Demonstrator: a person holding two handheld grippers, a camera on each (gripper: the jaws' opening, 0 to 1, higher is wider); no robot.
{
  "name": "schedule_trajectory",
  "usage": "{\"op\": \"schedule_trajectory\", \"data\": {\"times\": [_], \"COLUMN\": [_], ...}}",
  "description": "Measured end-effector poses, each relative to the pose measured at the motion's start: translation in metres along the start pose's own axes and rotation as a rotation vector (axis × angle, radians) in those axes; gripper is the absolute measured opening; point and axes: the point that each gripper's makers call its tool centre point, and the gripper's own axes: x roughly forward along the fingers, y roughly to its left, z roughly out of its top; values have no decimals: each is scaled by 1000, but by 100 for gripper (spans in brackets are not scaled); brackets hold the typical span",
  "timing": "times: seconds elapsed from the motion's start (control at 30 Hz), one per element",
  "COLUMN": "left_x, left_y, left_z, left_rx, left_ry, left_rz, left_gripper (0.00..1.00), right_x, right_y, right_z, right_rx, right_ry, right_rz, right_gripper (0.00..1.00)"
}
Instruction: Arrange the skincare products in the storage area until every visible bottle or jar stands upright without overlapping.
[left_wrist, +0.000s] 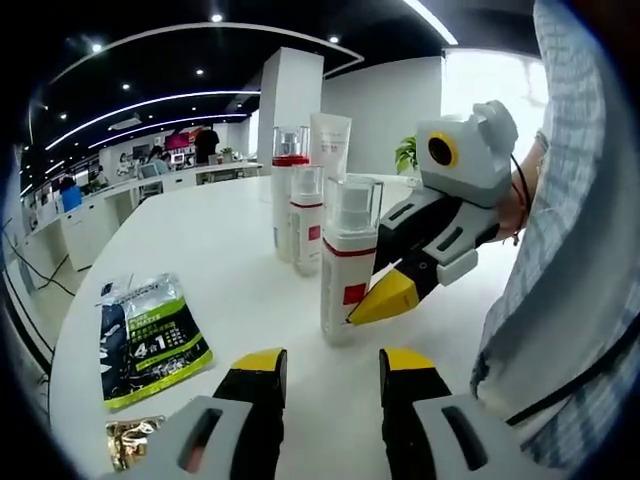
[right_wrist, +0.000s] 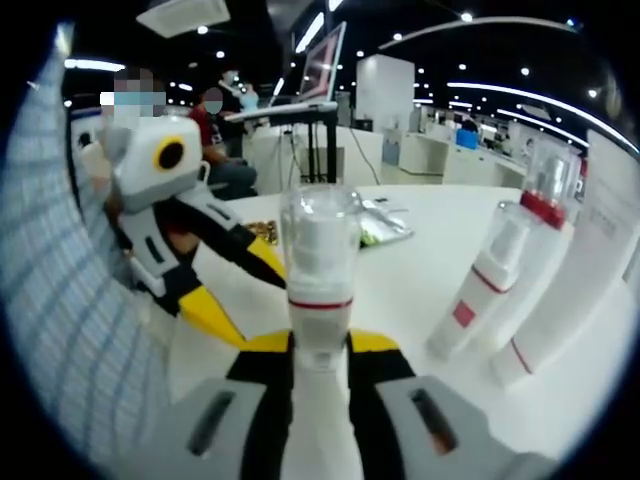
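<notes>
A round white table (left_wrist: 230, 250) holds a row of white skincare bottles, all standing upright. The nearest pump bottle (left_wrist: 347, 262), white with a red band and clear cap, stands at the front of the row. The right gripper (left_wrist: 385, 297) has its yellow-tipped jaws clamped on this bottle's lower body. Behind that bottle stand a smaller pump bottle (left_wrist: 306, 221), a taller bottle with a red collar (left_wrist: 287, 190) and a white tube (left_wrist: 331, 145); whether they touch each other is hard to judge. The left gripper (left_wrist: 333, 368) hovers near the front bottle, jaws apart and holding nothing. Left of that bottle lies a green sachet (left_wrist: 150, 338), with a gold packet (left_wrist: 130, 440) just beside it.
</notes>
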Motion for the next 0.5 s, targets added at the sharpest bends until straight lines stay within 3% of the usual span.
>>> {"op": "schedule_trajectory", "data": {"times": [0.5], "left_x": [-8], "left_y": [5], "left_z": [1], "left_rx": [-35], "left_ry": [-65], "left_rz": [55], "left_gripper": [39], "right_x": [1], "right_y": [0], "right_z": [1], "right_rx": [1], "right_ry": [-1], "right_rz": [-2], "right_gripper": [18]}}
